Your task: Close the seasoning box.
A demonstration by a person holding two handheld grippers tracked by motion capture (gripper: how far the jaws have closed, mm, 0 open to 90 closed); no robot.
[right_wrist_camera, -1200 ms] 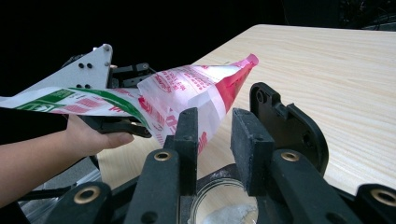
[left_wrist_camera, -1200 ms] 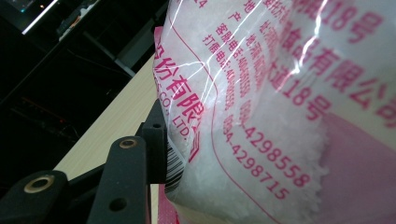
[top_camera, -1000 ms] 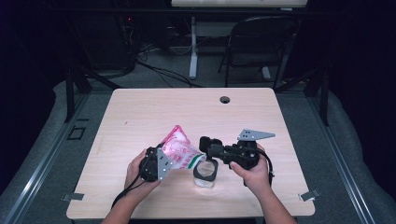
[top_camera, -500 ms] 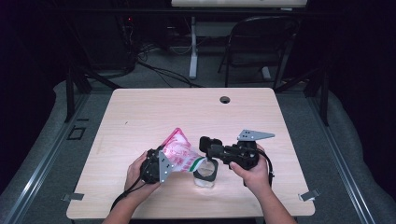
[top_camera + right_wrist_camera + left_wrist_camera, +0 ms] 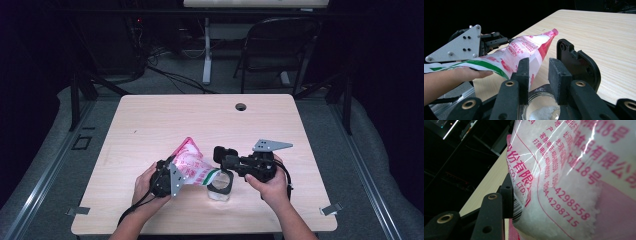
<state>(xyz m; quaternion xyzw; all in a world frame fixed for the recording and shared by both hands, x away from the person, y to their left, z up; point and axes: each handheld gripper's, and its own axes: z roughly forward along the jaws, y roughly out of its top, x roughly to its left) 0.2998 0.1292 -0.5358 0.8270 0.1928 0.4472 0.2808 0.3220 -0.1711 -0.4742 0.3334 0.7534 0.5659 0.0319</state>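
your bag (image 5: 192, 167) lies tilted, its long axis running from the far pink sealed corner down toward the near right, where its green-striped mouth dips over the jar (image 5: 220, 187). it sits near the table's (image 5: 150, 120) near edge, about midway across, between your two hands. it is a clear plastic pouch printed in pink and red lettering with a barcode, packed with white grains, with a green band by the mouth. the jar is a small clear glass one standing upright, a little white powder at its bottom.

your left gripper (image 5: 510, 202) is clamped on the bag's side, one black jaw pressed against the film by the barcode. your right gripper (image 5: 537, 75) has its jaws partly apart and reaching over the jar's rim, with the bag's edge against the left jaw; i cannot tell whether they grip the jar.
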